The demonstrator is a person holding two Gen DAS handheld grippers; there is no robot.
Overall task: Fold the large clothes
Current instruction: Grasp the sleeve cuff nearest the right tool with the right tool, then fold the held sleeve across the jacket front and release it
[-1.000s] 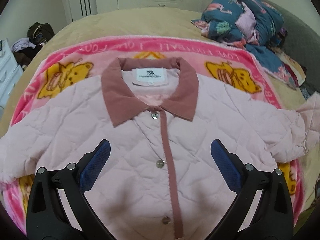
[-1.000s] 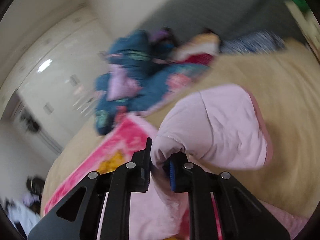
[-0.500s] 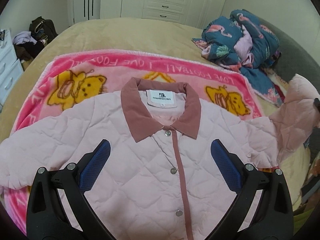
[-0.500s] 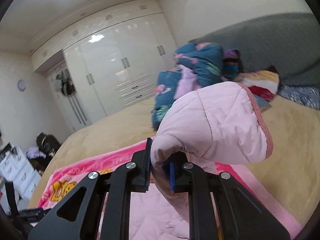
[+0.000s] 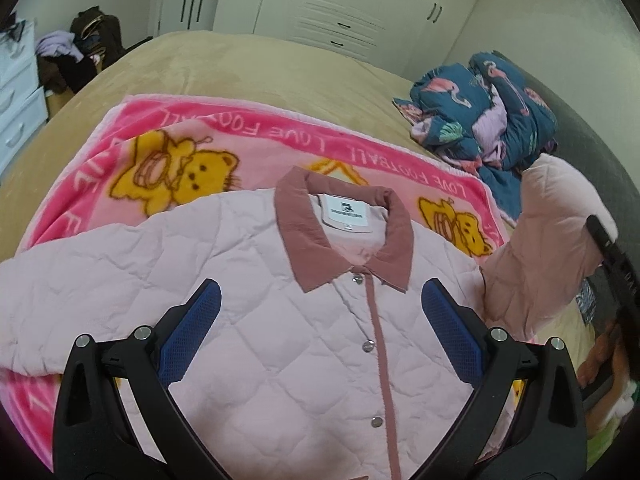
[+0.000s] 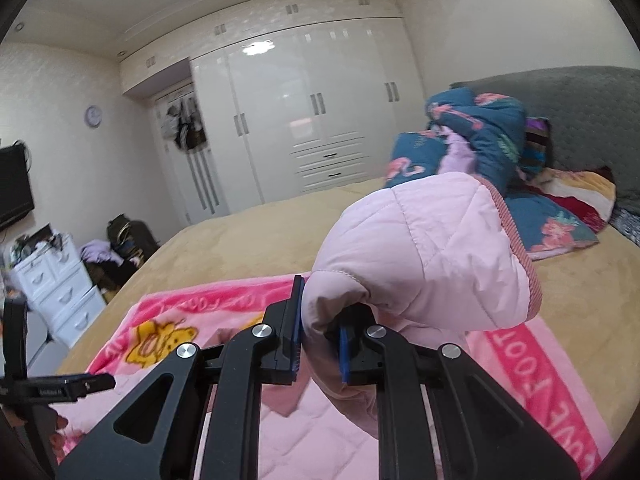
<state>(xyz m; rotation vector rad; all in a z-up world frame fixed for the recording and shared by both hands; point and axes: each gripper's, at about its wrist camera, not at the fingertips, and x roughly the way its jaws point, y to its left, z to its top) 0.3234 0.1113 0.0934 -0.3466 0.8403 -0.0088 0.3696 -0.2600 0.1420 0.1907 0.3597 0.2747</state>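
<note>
Right wrist view showed the right hand-held gripper [image 6: 318, 336] pinching the jacket's sleeve [image 6: 424, 252], which hid the cuff opening. Left wrist view alone showed the jacket's collar [image 5: 344, 232], the left hand-held gripper [image 5: 320, 320] spread wide, holding nothing.

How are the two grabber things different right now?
The left gripper has its jaws wide apart, holding nothing above the pink jacket. The right gripper is shut on the jacket's sleeve, lifting it off the bed. Both have black arms and blue pads.

Left gripper [image 5: 320, 312] agape, right gripper [image 6: 320, 344] clenched
</note>
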